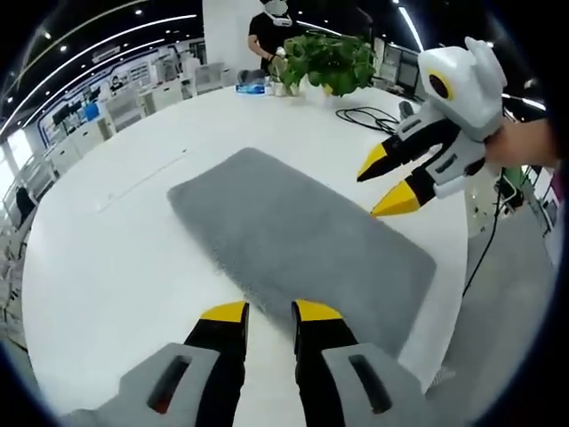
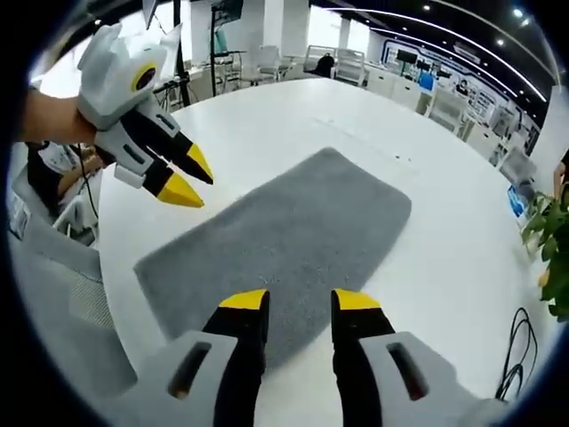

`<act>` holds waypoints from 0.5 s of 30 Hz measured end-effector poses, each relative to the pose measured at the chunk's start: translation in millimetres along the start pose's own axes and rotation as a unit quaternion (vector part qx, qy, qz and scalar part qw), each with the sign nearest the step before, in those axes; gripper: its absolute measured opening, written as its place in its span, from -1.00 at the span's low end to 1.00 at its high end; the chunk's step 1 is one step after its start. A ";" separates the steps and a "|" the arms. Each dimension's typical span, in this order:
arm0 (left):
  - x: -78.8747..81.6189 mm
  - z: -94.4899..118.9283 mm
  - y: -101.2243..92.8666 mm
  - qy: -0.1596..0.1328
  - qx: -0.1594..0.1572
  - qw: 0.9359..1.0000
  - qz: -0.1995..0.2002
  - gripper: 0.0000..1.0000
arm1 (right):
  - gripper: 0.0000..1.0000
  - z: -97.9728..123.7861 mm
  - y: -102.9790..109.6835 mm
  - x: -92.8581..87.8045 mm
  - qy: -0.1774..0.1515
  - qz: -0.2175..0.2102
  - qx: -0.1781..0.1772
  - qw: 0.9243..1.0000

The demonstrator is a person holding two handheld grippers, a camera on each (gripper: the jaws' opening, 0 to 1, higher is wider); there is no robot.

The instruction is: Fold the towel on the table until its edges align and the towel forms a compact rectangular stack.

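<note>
A grey towel (image 1: 293,240) lies flat and unfolded on the white table (image 1: 107,258), running toward the table's edge. My left gripper (image 1: 271,311) hovers open over one short end of the towel, nothing between its yellow tips. My right gripper (image 1: 388,182) comes in from the right, open, above the towel's long edge. In the right gripper view the towel (image 2: 284,231) stretches away from my right gripper (image 2: 300,301), which is open over its near edge. The left gripper (image 2: 188,178) hangs open above the towel's left corner, held by a hand.
A potted green plant (image 1: 329,58), a blue pack (image 1: 252,86) and black cables (image 1: 369,116) sit at the far side of the table, where a person (image 1: 271,27) stands. Plant leaves (image 2: 551,240) and a cable (image 2: 516,356) show at the right. The table edge (image 2: 116,294) runs close to the towel.
</note>
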State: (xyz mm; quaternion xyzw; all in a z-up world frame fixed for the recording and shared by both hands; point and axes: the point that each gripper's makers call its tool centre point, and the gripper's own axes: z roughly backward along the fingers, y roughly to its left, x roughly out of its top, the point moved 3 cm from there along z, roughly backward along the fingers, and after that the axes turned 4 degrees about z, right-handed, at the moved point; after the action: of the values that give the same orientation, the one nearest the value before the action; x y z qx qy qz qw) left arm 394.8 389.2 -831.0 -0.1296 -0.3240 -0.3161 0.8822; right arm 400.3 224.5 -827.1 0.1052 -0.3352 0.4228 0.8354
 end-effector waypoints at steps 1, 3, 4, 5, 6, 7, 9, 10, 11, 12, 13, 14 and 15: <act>0.3 0.1 -0.6 -0.002 -0.002 1.000 0.000 -0.61 | -0.43 1.0 0.1 0.3 -0.001 0.000 -0.001 1.000; 0.4 0.6 -2.0 -0.003 -0.004 1.000 -0.007 -0.61 | -0.39 5.9 1.7 1.6 -0.006 0.000 -0.002 1.000; 0.4 1.0 -2.5 -0.004 -0.005 1.000 -0.010 -0.61 | -0.38 8.9 3.2 1.6 -0.008 0.000 -0.004 1.000; 0.6 2.5 -4.9 -0.005 -0.007 1.000 -0.012 -0.61 | -0.37 10.3 3.5 1.1 -0.007 0.001 -0.005 1.000; 1.0 2.9 -6.5 -0.006 -0.010 1.000 -0.013 -0.61 | -0.37 12.8 3.7 -0.1 -0.006 0.001 -0.009 1.000; 1.5 3.1 -7.4 -0.006 -0.011 1.000 -0.014 -0.61 | -0.37 14.6 4.0 -1.1 -0.006 -0.002 -0.010 1.000; 4.2 6.0 -11.7 -0.011 -0.014 1.000 -0.016 -0.61 | -0.37 19.0 5.5 -2.4 -0.009 -0.010 -0.012 1.000; 5.2 6.8 -13.5 -0.012 -0.015 1.000 -0.018 -0.61 | -0.37 20.5 5.4 -3.2 -0.010 -0.009 -0.013 1.000; 6.2 7.3 -15.5 -0.013 -0.016 1.000 -0.022 -0.61 | -0.37 21.2 5.5 -3.7 -0.010 -0.009 -0.013 1.000; 6.9 8.2 -16.9 -0.013 -0.016 0.999 -0.024 -0.61 | -0.37 21.6 5.4 -4.4 -0.010 -0.008 -0.013 1.000; 7.8 9.5 -18.4 -0.015 -0.015 0.999 -0.027 -0.61 | -0.37 22.3 6.0 -5.0 -0.010 -0.008 -0.012 1.000; 8.7 10.4 -19.5 -0.016 -0.014 0.999 -0.027 -0.61 | -0.37 23.0 6.6 -5.9 -0.010 -0.007 -0.010 1.000; 9.3 10.7 -20.7 -0.016 -0.014 0.999 -0.025 -0.61 | -0.37 23.6 7.3 -6.9 -0.011 -0.005 -0.006 1.000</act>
State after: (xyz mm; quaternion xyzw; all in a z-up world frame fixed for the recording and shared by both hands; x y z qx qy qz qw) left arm 381.8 373.6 -816.3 -0.1388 -0.3370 -0.3408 0.8666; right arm 380.6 213.8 -814.7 0.1062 -0.3465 0.4152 0.8345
